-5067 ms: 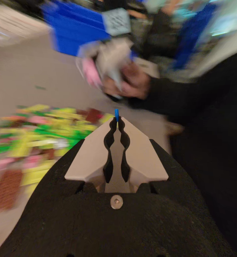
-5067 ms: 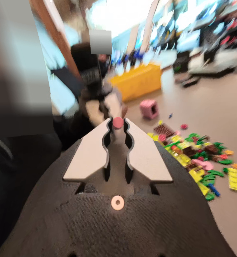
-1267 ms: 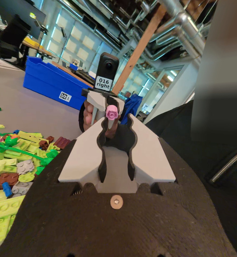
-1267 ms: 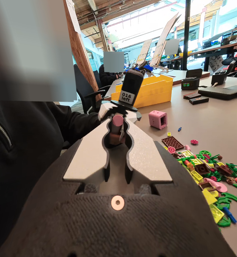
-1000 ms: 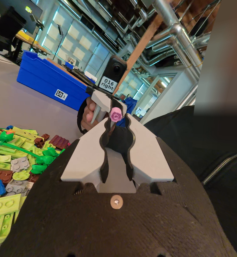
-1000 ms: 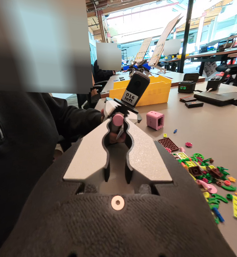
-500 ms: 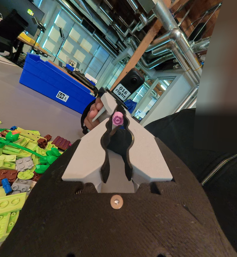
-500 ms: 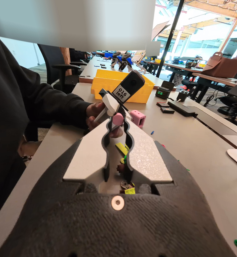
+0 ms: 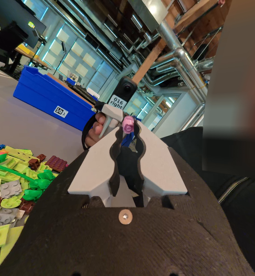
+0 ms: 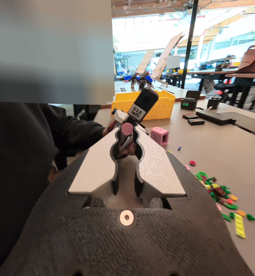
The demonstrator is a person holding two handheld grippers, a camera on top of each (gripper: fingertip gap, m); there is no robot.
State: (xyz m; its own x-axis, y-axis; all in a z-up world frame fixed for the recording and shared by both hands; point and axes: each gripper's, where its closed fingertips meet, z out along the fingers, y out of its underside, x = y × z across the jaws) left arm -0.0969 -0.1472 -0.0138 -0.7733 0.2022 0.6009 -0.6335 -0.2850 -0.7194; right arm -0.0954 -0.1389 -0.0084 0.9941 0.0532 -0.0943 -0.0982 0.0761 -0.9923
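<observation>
Grey tabletop (image 10: 213, 149) spread widest, bearing a blue plastic bin (image 9: 49, 95) on one side and a yellow plastic bin (image 10: 158, 107) on the other. Next in size came the loose heap of lime, green and brown plastic bricks (image 9: 11, 171), then a pink hollow cube block (image 10: 159, 135) standing apart near the yellow bin.

Both tools were raised off the table and faced each other, tips together. The left gripper (image 9: 127, 128) and the right gripper (image 10: 127, 129) each had their fingertips drawn in close around a small pink round studded plastic piece (image 9: 128, 125); which of them truly bore it could not be told for certain, though both appeared to pinch it.

That piece looked like stiff moulded plastic: light, smooth, probably apt to slip or twist. Its round sides seemed the sound place to grip. One end showed a stud, the other a flat disc face.
</observation>
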